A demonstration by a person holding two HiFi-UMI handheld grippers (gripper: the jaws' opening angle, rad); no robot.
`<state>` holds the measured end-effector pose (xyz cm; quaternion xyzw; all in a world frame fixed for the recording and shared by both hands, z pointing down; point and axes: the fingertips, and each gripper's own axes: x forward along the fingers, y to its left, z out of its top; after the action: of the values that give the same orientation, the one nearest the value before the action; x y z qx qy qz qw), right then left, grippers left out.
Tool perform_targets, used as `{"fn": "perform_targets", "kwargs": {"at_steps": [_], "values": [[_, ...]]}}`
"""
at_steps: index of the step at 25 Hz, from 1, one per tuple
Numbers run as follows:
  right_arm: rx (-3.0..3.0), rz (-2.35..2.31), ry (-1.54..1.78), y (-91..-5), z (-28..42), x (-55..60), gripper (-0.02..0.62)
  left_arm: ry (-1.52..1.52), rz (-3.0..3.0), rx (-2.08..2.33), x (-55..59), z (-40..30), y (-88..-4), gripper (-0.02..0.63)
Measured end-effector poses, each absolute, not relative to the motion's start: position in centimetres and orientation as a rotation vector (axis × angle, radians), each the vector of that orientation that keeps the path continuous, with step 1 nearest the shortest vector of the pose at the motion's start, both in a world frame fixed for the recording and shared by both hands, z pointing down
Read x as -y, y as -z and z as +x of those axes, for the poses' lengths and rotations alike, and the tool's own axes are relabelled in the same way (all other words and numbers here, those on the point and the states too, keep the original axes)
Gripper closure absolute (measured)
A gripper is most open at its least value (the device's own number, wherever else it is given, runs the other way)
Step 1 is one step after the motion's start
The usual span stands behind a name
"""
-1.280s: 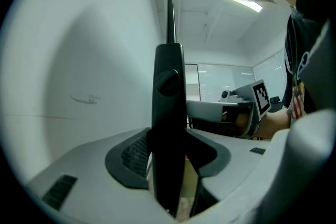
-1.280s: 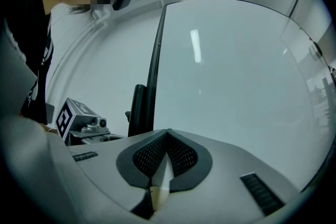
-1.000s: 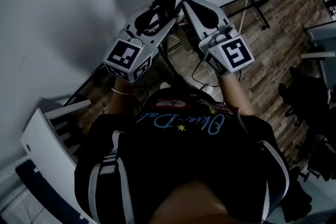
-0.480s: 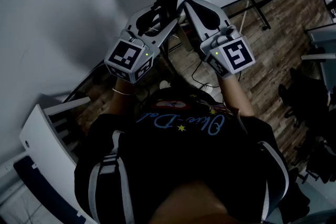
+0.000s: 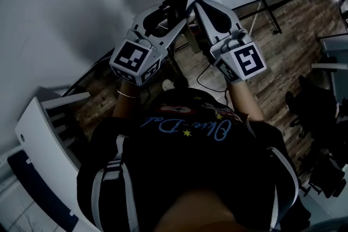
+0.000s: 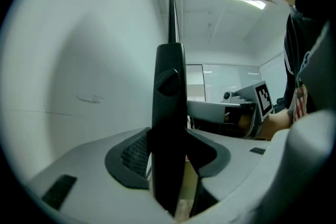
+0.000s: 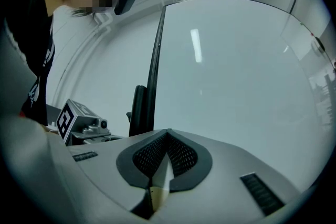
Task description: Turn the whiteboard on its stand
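Gripping the black post (image 6: 168, 92) dead centre, the left tongs (image 6: 169, 132) have both pads pressed flat against its sides. It's a wide pinch with no gap showing on either side. The post stands upright and the tongs come at it level, so they cross its long axis square on.

Over to the right gripper view: the whiteboard (image 7: 236, 71) fills everything ahead and to the right, with its face towards that hand. Its dark side edge runs upright just beside the post. The right tongs (image 7: 168, 132) are pressed together, tips meeting, and I can see nothing between them. They aim slightly upward at the board's face, just right of that dark edge. Whether the tips touch the board, I can't tell.

From the head view, the two tongs converge on the same upright line. The left one sits on the post and the right one is close in beside the board's edge. Both forearms (image 5: 244, 98) are raised in front of the chest with elbows bent, wrists nearly side by side.

So the left hand has the stand and the right hand is nearer the board. My read is that the turn hinges on that upright line. With the left bracing the post, the right would need to push or catch the board well off the edge to swing it. Closed tips against a smooth face could easily slide.
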<state>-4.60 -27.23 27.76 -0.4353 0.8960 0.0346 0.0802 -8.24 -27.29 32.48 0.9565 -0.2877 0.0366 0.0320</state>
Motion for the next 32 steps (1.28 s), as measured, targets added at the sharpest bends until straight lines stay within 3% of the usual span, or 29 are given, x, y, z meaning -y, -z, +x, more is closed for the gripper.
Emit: {"fn": "perform_targets", "kwargs": {"at_steps": [32], "values": [[-2.744, -1.147, -0.101, -27.9, -3.4, 22.2, 0.574, -0.117, 2.913, 1.009, 22.4, -6.6, -32.8, 0.402]]}}
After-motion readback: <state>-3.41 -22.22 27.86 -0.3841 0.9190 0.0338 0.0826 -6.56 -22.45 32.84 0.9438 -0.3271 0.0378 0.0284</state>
